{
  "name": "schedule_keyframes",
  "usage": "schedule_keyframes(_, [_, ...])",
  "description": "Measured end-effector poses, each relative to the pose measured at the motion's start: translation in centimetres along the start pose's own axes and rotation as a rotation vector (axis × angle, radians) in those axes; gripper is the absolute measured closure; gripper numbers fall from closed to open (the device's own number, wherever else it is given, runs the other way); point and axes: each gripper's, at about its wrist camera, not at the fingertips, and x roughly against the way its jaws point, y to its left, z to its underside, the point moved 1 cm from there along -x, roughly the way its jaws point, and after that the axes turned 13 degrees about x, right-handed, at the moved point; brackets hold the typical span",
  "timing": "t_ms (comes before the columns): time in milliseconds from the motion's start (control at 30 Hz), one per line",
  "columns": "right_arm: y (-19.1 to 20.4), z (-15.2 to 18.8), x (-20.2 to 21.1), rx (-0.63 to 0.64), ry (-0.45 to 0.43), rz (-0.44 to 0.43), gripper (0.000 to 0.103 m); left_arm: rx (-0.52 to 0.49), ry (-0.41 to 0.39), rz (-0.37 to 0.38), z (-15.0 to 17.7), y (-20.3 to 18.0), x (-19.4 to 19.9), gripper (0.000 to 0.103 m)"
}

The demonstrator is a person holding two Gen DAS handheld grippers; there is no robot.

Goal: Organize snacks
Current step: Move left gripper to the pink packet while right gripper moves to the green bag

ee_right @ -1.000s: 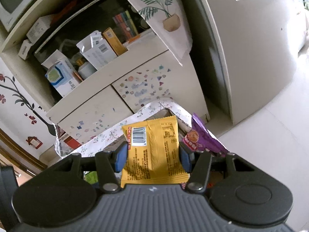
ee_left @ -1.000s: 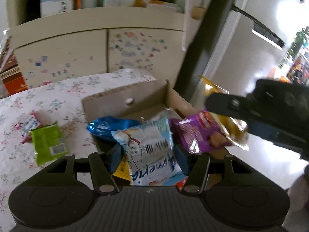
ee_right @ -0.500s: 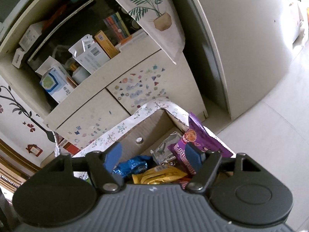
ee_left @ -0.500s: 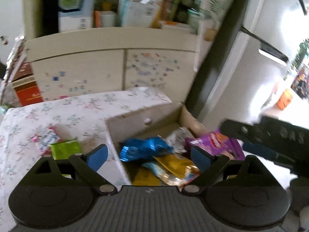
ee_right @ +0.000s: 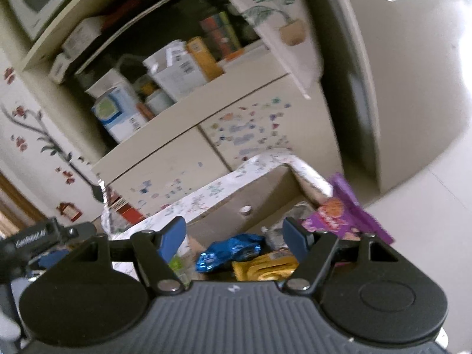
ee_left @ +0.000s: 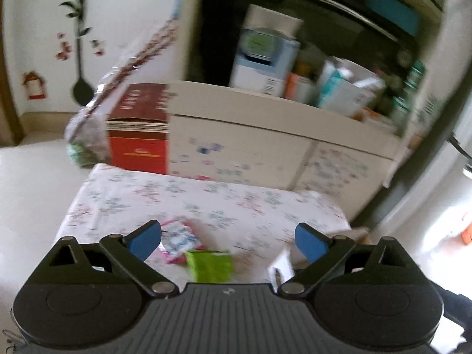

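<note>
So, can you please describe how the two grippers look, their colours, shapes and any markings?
Both are built alike. The left gripper has a dark grey ribbed body with a small light logo, two rounded black side lobes, black linkage arms with silver pivot pins, and blue fingers. The right gripper shows the same parts. Seen from the right wrist, the left gripper's black housing carries white lettering, too blurred to read.

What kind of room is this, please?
Probably a home kitchen or dining corner: a refrigerator, a stickered cabinet with shelves of boxes, and a table with a floral tablecloth.
</note>
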Motion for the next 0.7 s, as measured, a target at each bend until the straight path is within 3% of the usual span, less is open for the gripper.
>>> schedule_keyframes(233, [3.1,0.6,-1.0,0.098,0.002,-0.085,0.029,0.052,-0.013,-0.077,-1.1,3.5,-1.3,0.004])
schedule_keyframes(700, [9.2,3.2,-3.7,0.288,0.052,-0.2,0.029,0.096,0.064,-0.188,-1.1,7.0,-6.3,0.004])
